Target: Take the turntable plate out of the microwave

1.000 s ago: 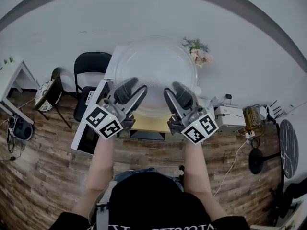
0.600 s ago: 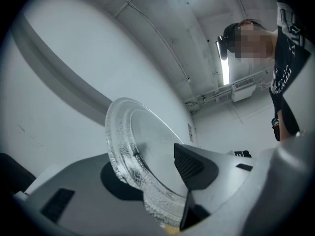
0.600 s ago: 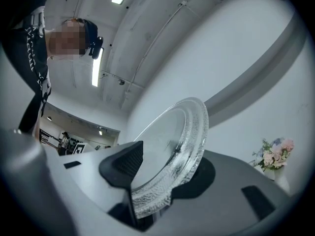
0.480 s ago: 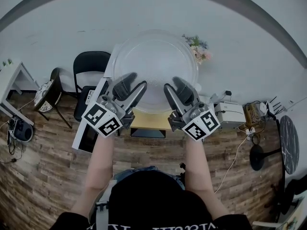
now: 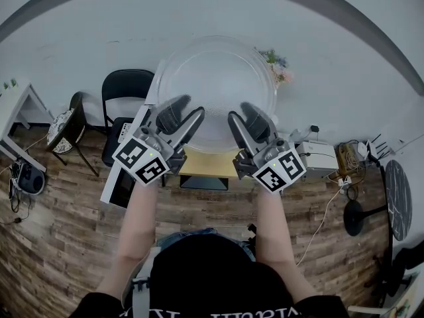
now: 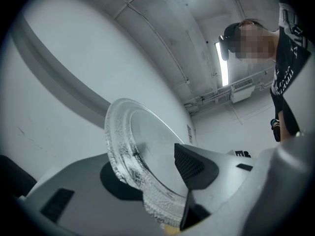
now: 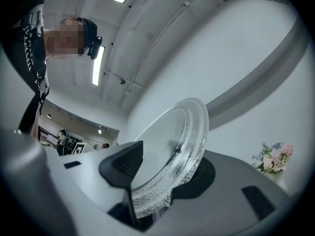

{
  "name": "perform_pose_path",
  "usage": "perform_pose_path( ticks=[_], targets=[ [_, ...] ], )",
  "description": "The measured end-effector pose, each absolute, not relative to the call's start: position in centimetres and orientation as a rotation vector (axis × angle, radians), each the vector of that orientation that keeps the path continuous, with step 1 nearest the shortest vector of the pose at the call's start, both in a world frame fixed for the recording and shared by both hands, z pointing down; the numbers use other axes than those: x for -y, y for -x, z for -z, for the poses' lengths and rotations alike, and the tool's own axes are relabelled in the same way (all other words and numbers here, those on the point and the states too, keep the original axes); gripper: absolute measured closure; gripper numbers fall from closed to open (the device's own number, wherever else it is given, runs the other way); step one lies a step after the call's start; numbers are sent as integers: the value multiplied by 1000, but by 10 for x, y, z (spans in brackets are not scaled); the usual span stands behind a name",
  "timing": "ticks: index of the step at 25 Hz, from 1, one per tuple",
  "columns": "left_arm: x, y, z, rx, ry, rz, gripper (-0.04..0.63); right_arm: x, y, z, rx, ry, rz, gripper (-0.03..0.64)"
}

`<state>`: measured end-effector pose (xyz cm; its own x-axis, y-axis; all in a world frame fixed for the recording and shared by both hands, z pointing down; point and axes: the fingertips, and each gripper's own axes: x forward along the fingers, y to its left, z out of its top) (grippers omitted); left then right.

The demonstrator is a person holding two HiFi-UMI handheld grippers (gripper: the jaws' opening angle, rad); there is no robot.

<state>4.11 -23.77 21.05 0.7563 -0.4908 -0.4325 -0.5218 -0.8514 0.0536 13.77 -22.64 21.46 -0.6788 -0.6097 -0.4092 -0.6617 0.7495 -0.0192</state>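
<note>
Left gripper [image 5: 184, 115]: is clamping the near rim of the glass turntable plate [image 5: 215, 78]. One ribbed pad [image 6: 191, 163] is pressing on the plate's upper face while the other jaw is backing it from beneath, so the jaws are standing part-way apart on glass.
Right gripper [image 5: 245, 116]: is doing the same on the other side of the near rim, its jaws closed on the pebbled edge at about the same width.
Turntable plate: is hanging in the air in front of the pale wall, clear of everything, carried by these two grips alone.
Microwave [image 5: 110, 187]: is sitting low and to the left, below the left gripper, with what looks like its door swung open. The plate is already out of it.
Tabletop [image 5: 207, 166]: is showing as a yellow strip just under the two grippers.
Key relation: the plate is stretching away from both grippers, ahead and upward, with the far edge seemingly higher than the held edge. Both hands are equally near, one on each side of the plate's middle.
Stage: removal is looking done, with the set-down remaining.
Risk: all the weight is cantilevering off one rim, so uneven lowering could be twisting glass in the pads.
</note>
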Motion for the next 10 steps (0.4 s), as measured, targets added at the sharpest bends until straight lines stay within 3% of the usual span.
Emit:
perform_pose_path(
  ticks=[10],
  targets=[
    [237,-39,-205,-826,2879,-676,410,225,-136,-210,-2551,979,-178,436]
  ],
)
